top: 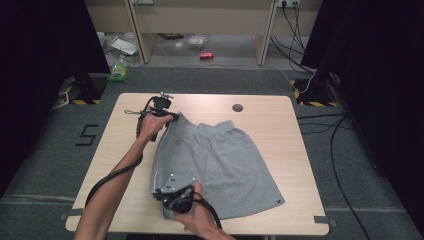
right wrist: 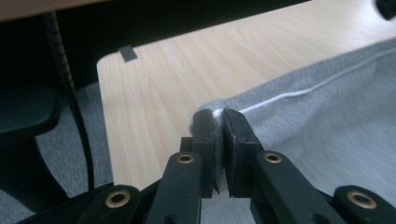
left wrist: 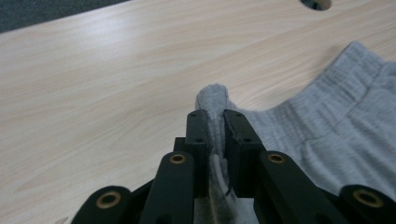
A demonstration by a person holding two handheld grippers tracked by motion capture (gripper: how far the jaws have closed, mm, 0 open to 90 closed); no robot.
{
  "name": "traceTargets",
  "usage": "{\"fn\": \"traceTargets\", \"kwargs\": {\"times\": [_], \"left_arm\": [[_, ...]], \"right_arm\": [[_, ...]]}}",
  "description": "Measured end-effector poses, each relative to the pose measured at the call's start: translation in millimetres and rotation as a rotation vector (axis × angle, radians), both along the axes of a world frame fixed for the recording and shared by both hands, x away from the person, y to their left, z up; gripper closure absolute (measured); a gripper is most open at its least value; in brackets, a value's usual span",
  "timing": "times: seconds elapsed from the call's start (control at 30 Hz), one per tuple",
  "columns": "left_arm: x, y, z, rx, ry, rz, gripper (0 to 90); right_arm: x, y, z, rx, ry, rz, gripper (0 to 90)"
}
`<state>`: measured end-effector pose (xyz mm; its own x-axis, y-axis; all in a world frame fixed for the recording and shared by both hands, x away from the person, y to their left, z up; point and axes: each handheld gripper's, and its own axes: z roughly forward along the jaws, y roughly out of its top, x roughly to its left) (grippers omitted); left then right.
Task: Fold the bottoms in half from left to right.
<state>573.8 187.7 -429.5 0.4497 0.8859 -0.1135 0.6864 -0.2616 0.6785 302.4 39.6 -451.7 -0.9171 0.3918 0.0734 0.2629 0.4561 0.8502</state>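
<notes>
Leftmost, at the far-left part of the tabletop (top: pixel 120 150), the left gripper (top: pixel 170 118) sits in the person's left hand (top: pixel 150 127). Its fingers (left wrist: pixel 198 135) are clenched on a bunched fold of the grey shorts (top: pixel 225 165), at the waistband corner; in the left gripper view a nub of fabric pokes out past the fingertips, with bare wood beyond it.

Centre: the shorts lie spread on the tabletop, waistband toward the far edge, hem toward the near edge, a small dark tag near the right hem corner. The left side of the garment is lifted and drawn between the two grippers.

Near edge, just left of centre: the right gripper (top: pixel 165 197), held in the right hand (top: pixel 197 217), grey plate on top. Its fingers (right wrist: pixel 233 135) are closed on the hem corner of the shorts; a white seam line runs away from the grip along the fabric edge.

Far right of centre, a round dark grommet hole (top: pixel 238 107) in the tabletop, well apart from the shorts.
</notes>
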Motion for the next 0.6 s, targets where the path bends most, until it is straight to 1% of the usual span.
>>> {"fn": "traceTargets", "kwargs": {"times": [0.03,0.07,0.1,0.13,0.17,0.2,0.23,0.27,0.3,0.33,0.37,0.4,0.43,0.47,0.5,0.53,0.6], "left_arm": [[0.0,0.0,0.0,0.0,0.0,0.0,80.4],[0.2,-3.4,2.9,-0.008,0.002,-0.002,80.4],[0.4,-11.5,8.8,-0.013,-0.002,-0.007,80.4],[0.4,-11.5,8.8,-0.013,-0.002,-0.007,80.5],[0.4,-20.0,14.6,-0.017,-0.016,-0.017,80.5],[0.4,-20.0,14.6,-0.017,-0.016,-0.017,80.5],[-0.5,-29.0,18.5,-0.023,-0.021,-0.025,80.5],[-0.5,-29.0,18.5,-0.023,-0.021,-0.025,80.5],[-1.4,-39.0,22.0,-0.033,-0.024,-0.04,80.5],[-1.4,-39.0,22.0,-0.033,-0.024,-0.04,80.5],[-1.7,-43.9,23.9,-0.043,-0.024,-0.047,80.5],[-1.8,-49.9,26.1,-0.049,-0.023,-0.055,80.6],[-1.9,-53.4,27.5,-0.054,-0.021,-0.057,80.6],[-1.7,-58.0,29.1,-0.066,-0.02,-0.06,80.6],[-1.5,-62.4,30.7,-0.071,-0.019,-0.062,80.5],[-1.4,-71.8,34.2,-0.068,-0.022,-0.067,80.5],[-1.0,-81.0,37.9,-0.076,-0.023,-0.073,80.6]], "right_arm": [[0.0,0.0,0.0,0.0,0.0,0.0,84.5],[-0.6,-8.2,3.2,0.014,0.002,-0.014,84.5],[-1.6,-24.6,8.8,0.035,-0.005,-0.042,84.5],[-1.6,-24.6,8.8,0.035,-0.005,-0.042,84.5],[-2.5,-40.7,12.9,0.055,-0.004,-0.069,84.5],[-2.5,-48.6,14.4,0.067,-0.003,-0.082,84.5],[-3.2,-56.2,15.9,0.078,0.007,-0.099,84.5],[-3.2,-56.2,15.9,0.078,0.007,-0.099,84.5],[-3.7,-70.8,18.7,0.098,0.006,-0.122,84.6],[-4.2,-78.1,20.2,0.105,0.002,-0.133,84.6],[-4.2,-78.1,20.2,0.105,0.002,-0.133,84.6],[-5.6,-94.8,23.2,0.122,0.0,-0.164,84.6],[-5.6,-94.8,23.2,0.122,0.0,-0.164,84.6],[-6.2,-100.4,24.2,0.127,0.004,-0.171,84.6],[-8.7,-115.0,26.6,0.146,0.005,-0.195,84.6],[-10.2,-121.9,27.7,0.15,0.0,-0.207,84.5],[-13.2,-135.6,29.7,0.165,-0.005,-0.233,84.6]]}}
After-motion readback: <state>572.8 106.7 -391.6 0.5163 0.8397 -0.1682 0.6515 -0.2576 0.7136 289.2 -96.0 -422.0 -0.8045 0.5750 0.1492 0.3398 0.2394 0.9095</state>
